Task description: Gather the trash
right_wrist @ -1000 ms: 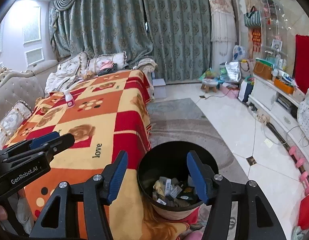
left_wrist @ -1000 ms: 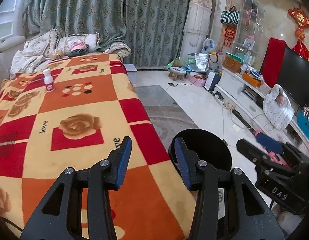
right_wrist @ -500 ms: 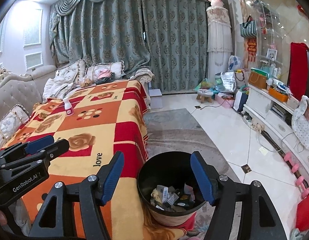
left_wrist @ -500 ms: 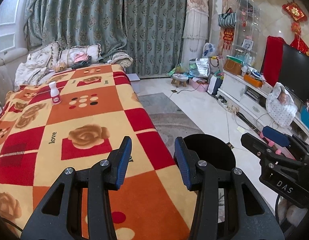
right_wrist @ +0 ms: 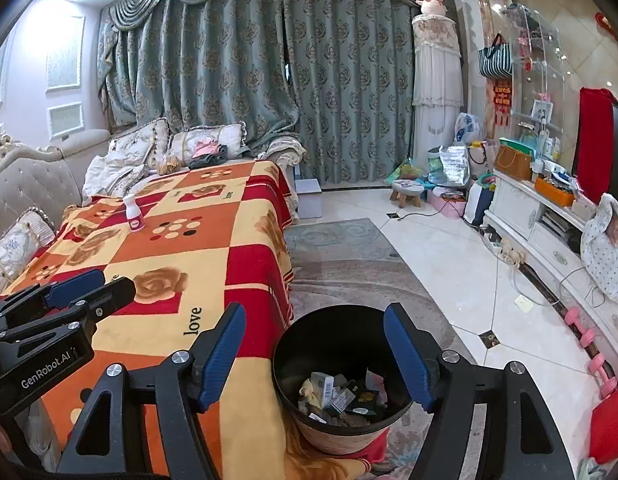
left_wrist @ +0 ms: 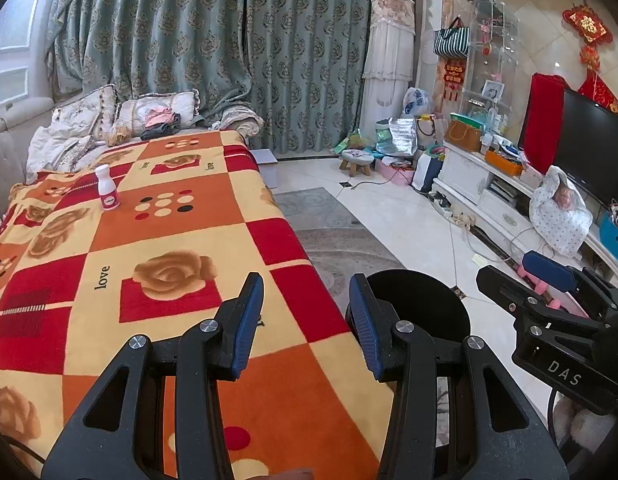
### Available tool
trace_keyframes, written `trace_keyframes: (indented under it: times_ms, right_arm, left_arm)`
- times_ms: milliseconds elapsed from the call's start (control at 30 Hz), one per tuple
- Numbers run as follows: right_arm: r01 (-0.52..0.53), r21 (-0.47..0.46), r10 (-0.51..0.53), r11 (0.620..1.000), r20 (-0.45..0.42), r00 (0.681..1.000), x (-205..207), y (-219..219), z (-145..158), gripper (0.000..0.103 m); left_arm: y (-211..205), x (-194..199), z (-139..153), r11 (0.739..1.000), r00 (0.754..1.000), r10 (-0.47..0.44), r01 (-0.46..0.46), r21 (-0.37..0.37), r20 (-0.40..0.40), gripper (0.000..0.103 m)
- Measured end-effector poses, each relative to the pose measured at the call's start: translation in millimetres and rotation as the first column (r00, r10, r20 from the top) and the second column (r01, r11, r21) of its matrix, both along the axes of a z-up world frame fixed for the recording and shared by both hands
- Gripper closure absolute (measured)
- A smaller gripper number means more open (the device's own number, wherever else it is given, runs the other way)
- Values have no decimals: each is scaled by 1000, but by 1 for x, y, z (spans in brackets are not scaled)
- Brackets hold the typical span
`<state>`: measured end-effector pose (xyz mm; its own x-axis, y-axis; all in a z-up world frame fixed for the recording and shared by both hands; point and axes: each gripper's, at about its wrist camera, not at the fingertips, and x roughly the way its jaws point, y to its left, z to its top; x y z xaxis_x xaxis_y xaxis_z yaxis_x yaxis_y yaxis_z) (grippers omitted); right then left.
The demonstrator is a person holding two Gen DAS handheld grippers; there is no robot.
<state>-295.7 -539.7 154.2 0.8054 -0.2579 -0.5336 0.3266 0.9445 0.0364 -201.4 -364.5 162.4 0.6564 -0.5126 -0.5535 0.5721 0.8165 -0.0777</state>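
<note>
The left claw is spread, holding nothing; its black fingers carry ribbed blue pads. It hangs above a plush blanket checked in orange, red and cream with rose motifs. The right claw is likewise spread and holds nothing, above a round black bin standing on a grey patterned rug just beside the blanket's edge. A small white plastic bottle with a pink label stands upright far along the blanket, well apart from both claws. Beyond lie glossy marble floor tiles and heavy teal damask curtains. Only the right wrist view shows the bin's contents: crumpled wrappers and cartons.
</note>
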Motion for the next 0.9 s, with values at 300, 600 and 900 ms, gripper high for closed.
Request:
trace_keyframes:
  times_ms: [300, 600, 900]
  right_arm:
    - [1, 4, -1, 1000, -16, 1000, 2, -2, -4, 33]
    - [1, 8, -1, 1000, -21, 1000, 2, -3, -6, 33]
    - [3, 14, -3, 1000, -25, 1000, 1, -5, -10, 32]
  left_arm:
    - [-2, 4, -3, 1000, 1000, -3, 3, 2, -16, 60]
    - [-3, 3, -6, 1000, 1000, -8, 8, 10, -8, 60]
    - [-4, 2, -7, 1000, 1000, -13, 13, 10, -19, 60]
